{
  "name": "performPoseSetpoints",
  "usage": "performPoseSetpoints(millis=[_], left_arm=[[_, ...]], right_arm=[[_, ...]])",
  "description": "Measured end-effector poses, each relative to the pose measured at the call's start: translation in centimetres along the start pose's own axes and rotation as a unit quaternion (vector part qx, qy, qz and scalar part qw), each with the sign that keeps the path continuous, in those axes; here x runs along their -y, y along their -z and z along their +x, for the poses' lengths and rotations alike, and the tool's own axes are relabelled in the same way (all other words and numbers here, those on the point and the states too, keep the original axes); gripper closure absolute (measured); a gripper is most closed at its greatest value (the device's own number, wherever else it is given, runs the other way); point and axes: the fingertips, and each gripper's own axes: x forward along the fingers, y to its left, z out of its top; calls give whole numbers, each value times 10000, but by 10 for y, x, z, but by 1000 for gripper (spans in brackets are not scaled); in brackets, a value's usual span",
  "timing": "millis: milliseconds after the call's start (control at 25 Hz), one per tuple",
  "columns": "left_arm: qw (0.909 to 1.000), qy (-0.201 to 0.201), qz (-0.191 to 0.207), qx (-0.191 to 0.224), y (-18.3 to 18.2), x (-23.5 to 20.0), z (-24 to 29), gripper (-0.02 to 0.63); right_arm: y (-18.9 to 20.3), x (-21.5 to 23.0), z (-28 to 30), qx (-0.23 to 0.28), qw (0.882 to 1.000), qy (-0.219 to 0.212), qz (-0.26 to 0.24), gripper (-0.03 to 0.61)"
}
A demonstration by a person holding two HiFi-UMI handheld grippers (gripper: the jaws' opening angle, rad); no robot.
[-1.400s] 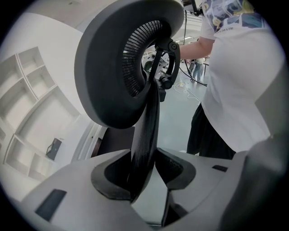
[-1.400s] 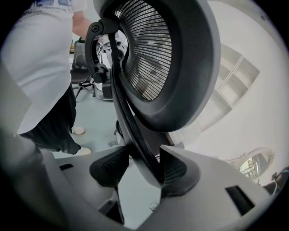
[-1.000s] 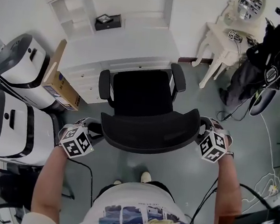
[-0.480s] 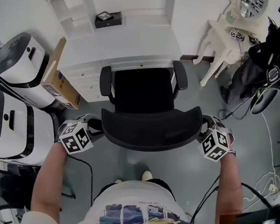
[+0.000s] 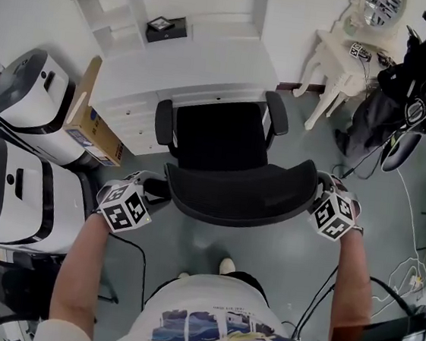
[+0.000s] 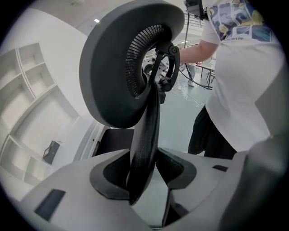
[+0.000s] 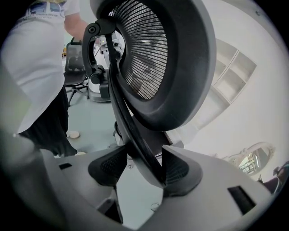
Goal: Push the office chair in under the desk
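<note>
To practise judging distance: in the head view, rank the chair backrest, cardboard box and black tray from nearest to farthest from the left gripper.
1. chair backrest, held by the left gripper.
2. cardboard box, left of the desk.
3. black tray, far back on the desk.

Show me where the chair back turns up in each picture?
Head view: chair back, black arc at centre.
Left gripper view: chair back fills upper centre.
Right gripper view: chair back fills upper centre.
Shared landmark: shelves, at top, left, right respectively.
</note>
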Motion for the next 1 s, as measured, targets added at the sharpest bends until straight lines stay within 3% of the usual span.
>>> performPoseSetpoints(millis=[240,560,800,1000], left_arm=[[9999,-93,-53,93,-3,0,1,408],[9981,-530,-49,314,-5,-2,-8,390],[9956,-583,-108,721,-14,2,-31,390],[9905,-583,-231,1228,-26,14,-49,391]], right_arm=[[4,2,-1,-108,9993,270,251,305],[3,3,-23,-105,9934,863,749,288],[-1,-11,-48,53,9856,1160,1228,340],[-13,-34,-72,182,9775,1360,1600,423]])
